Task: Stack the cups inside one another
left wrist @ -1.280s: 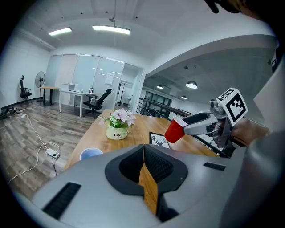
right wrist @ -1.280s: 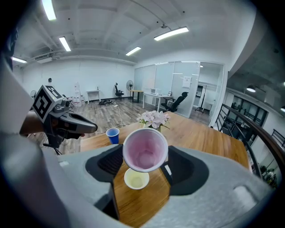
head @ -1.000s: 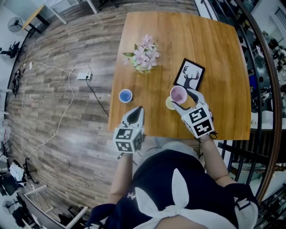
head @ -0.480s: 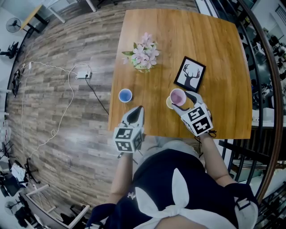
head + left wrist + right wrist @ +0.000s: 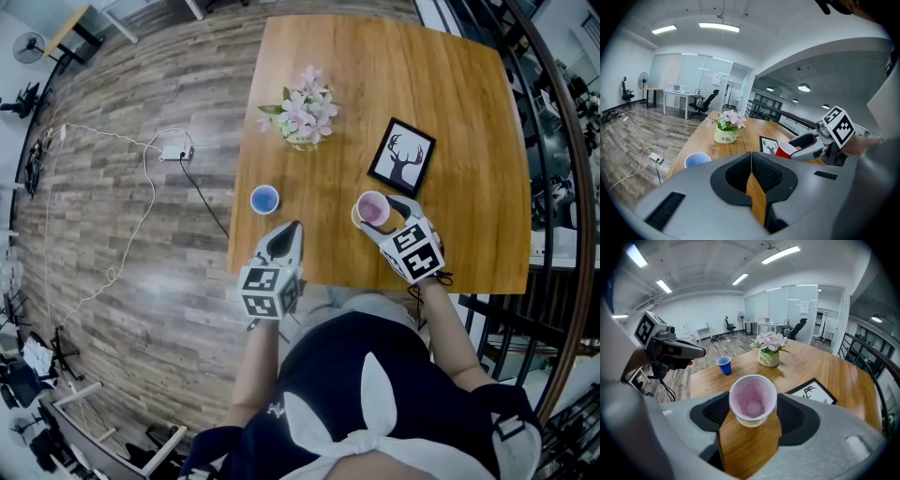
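The right gripper grasps the pink-lined cup between wide jaws, directly over the yellow cup on the desk, so nesting looks to be in hand. Next, seat it, release, then fetch the blue cup. The left gripper hangs clenched and empty; only its view shows the held cup's red outside

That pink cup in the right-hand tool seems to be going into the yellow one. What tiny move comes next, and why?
Probably ease the right gripper straight down a touch more. Its fingers are shut on the pink cup, whose base sits inside the yellow cup, but I cannot tell whether it is fully seated. The blue cup stands apart.
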Demonstrator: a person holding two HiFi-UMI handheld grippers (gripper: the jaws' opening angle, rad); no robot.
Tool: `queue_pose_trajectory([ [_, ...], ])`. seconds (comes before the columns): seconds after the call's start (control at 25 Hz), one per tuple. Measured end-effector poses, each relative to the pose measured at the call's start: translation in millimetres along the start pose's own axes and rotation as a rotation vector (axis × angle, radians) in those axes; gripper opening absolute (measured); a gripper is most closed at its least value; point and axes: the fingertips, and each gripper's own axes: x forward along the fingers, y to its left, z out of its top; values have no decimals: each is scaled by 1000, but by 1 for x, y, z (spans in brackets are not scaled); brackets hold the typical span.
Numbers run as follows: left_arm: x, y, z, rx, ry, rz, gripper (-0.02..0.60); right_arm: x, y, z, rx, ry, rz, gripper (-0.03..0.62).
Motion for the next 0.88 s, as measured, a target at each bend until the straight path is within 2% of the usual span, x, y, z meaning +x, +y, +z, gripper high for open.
queue_pose_trajectory([
  [0.48, 2, 7, 0, -7, 6, 6, 20, 18, 5, -16, 30, 52, 47, 316],
  [0.88, 6, 11, 1, -13, 4, 7, 20, 22, 2, -16, 30, 57, 48, 318],
])
